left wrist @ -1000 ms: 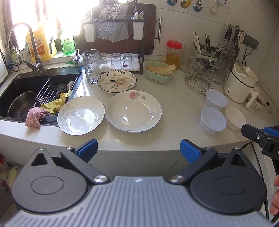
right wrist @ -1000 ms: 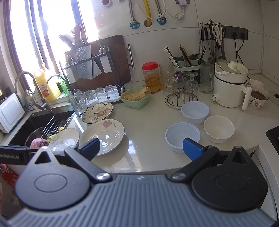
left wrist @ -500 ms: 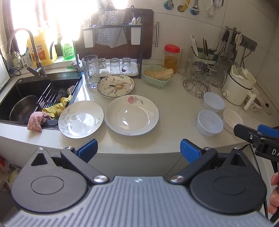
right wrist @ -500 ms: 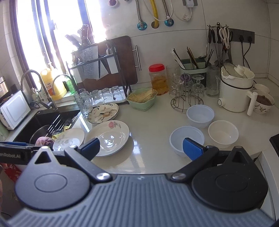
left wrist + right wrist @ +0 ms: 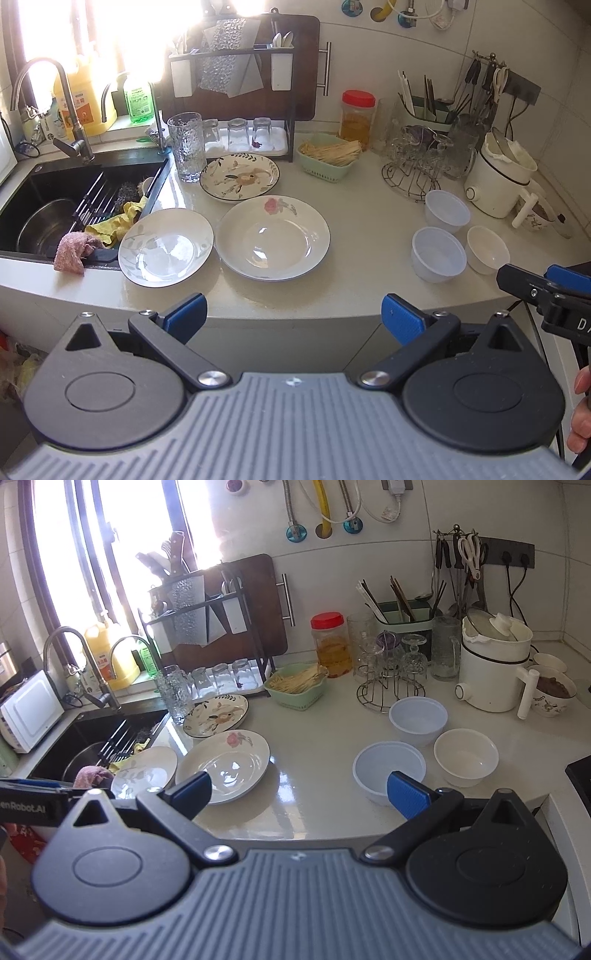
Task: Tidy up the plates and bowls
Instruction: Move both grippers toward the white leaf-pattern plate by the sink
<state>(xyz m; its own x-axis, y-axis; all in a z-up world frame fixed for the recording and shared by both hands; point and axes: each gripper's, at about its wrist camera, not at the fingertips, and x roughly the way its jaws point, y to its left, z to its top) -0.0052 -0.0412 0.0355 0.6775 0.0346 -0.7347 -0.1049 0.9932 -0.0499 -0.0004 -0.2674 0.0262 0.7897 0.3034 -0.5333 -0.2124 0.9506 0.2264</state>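
Countertop (image 5: 369, 236) of pale stone curves toward the viewer, with bare room along its front edge and in a wide strip between the plates and the bowls. At far left a black sink (image 5: 74, 184) holds a steel pot, a yellow cloth and a pink rag draped on its rim. Just right of it, a white plate with grey leaf print (image 5: 166, 246) overhangs the sink edge and touches a larger white deep plate with a pink flower (image 5: 272, 237). Behind these sits a cream plate with a painted floral centre (image 5: 239, 177), beside a tall ribbed drinking glass (image 5: 187, 146). A green basket of sticks (image 5: 328, 157) and a wire glass rack (image 5: 415, 177) stand further back. Well to the right, two translucent plastic bowls (image 5: 439, 254) and a white ceramic bowl (image 5: 487, 249) cluster together, near a white electric pot (image 5: 498, 184).

Both tools hover before the counter edge, holding nothing: the left gripper (image 5: 293, 317) has its blue-tipped fingers spread wide, and so does the right gripper (image 5: 297, 792).

Only the right wrist view shows a white box (image 5: 31, 710) left of the tap and patterned cups behind the pot; only the left wrist view shows the sink interior clearly.
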